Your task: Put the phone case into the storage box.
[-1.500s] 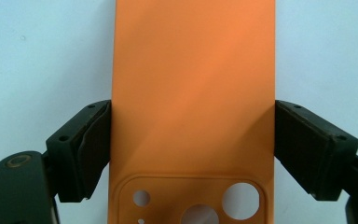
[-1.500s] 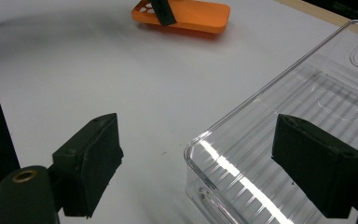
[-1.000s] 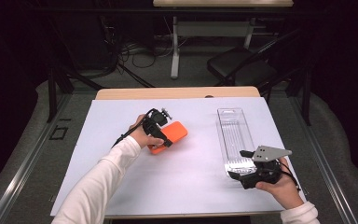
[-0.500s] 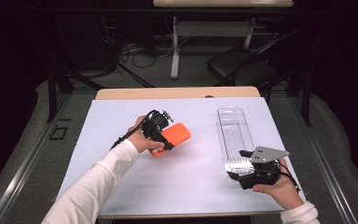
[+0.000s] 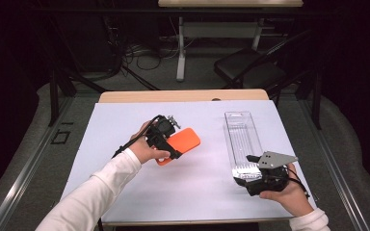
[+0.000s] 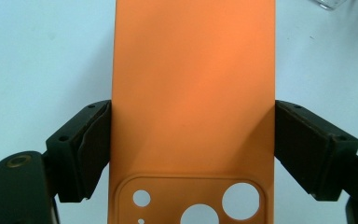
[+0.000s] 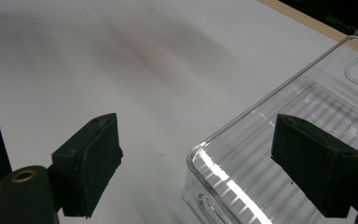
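Observation:
An orange phone case [image 5: 187,140] with camera cut-outs is held just above the white table sheet [image 5: 202,192], left of centre. My left gripper [image 5: 172,140] is shut on it; in the left gripper view the case [image 6: 193,84] runs up between both pads, and that gripper [image 6: 193,154] clamps its long edges. A clear ribbed plastic tray [image 5: 243,137] lies on the right. My right gripper [image 5: 247,172] stands open at the tray's near end. In the right gripper view, the tray's near corner [image 7: 284,154] lies between the spread jaws of that gripper [image 7: 203,163], and whether they touch it cannot be told.
The sheet covers a wooden table whose far edge [image 5: 183,96] shows. Behind it are a black chair [image 5: 250,72], a desk leg [image 5: 180,53] and floor cables. Bare sheet lies between the two hands and along the near edge.
The left hand and the orange case have drifted slightly toward the near side. The right gripper has barely moved and stays open.

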`<state>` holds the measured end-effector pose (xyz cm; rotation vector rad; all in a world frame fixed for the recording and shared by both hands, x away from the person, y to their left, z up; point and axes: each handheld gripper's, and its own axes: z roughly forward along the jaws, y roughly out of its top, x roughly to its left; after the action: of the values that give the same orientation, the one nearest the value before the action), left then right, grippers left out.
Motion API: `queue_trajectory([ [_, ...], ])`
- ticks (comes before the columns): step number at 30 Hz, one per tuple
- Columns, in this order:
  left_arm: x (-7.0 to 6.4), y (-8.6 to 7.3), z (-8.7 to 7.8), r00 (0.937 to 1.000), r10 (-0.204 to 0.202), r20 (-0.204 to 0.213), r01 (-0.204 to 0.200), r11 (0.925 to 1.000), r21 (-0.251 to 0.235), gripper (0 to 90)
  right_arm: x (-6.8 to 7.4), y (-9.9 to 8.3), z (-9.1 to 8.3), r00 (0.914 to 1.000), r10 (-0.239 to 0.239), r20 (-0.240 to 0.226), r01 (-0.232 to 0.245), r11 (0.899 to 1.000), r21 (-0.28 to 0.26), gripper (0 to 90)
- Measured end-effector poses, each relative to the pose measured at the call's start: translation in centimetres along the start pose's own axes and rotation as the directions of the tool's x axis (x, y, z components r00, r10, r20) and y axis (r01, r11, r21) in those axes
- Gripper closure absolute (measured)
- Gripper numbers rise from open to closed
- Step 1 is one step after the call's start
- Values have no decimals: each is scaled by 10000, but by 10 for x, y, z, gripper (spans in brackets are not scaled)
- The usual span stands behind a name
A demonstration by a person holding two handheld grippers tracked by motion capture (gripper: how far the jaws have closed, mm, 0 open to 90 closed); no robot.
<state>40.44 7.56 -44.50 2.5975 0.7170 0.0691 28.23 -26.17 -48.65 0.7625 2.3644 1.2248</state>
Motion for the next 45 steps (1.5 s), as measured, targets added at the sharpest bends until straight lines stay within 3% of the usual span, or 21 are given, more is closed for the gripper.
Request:
queue_trajectory([
  [21,-20,-5,-17,9999,62,132,-64,9999,153,160,3,1,1,9985,-554,27,554,9984,-74,165],
  [32,-29,-7,-21,9997,162,209,-166,9996,217,160,9,8,5,9957,-929,-4,928,9950,-361,172],
  [37,-33,-6,-23,9994,262,211,-268,9993,275,160,13,14,7,9909,-1346,-51,1344,9903,-349,182],
  [45,-38,-4,-23,9992,331,236,-337,9991,263,160,19,25,10,9727,-2320,100,2322,9722,-291,199],
])
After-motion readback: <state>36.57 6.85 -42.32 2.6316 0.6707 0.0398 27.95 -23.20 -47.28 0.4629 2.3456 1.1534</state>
